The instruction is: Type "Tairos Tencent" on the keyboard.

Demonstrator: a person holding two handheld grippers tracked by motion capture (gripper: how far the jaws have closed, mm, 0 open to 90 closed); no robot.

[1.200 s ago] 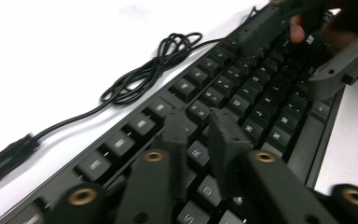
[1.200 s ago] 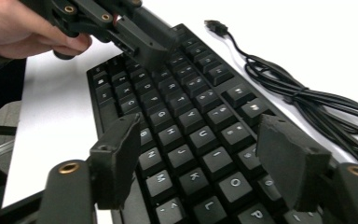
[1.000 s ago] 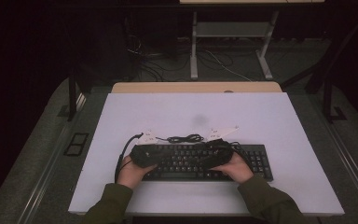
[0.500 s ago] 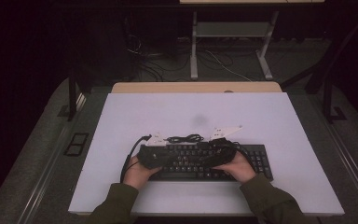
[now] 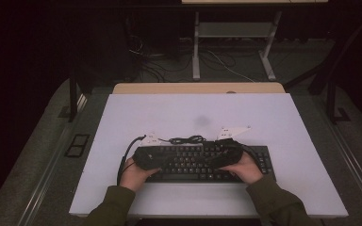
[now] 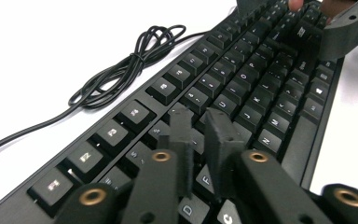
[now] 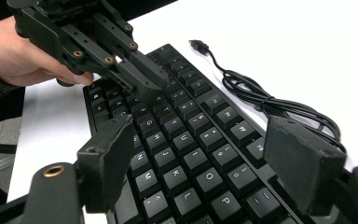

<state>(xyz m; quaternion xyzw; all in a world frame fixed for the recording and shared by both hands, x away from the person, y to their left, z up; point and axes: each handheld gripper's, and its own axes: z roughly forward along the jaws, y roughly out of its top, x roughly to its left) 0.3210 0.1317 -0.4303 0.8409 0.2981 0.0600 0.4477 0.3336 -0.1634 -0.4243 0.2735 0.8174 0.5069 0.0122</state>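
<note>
Currently the keyboard (image 5: 202, 162) lies at the near middle of the table (image 5: 283, 122), long axis running left to right — both grippers hover directly over its keys. My left gripper (image 6: 200, 135) sits above the left half; its jaws have just been opening to a narrow gap, nothing between them. My right gripper (image 7: 212, 158) sits above the right half, jaws spread wide and empty. Its bundled cable (image 5: 186, 139) lies just beyond the far edge.
</note>
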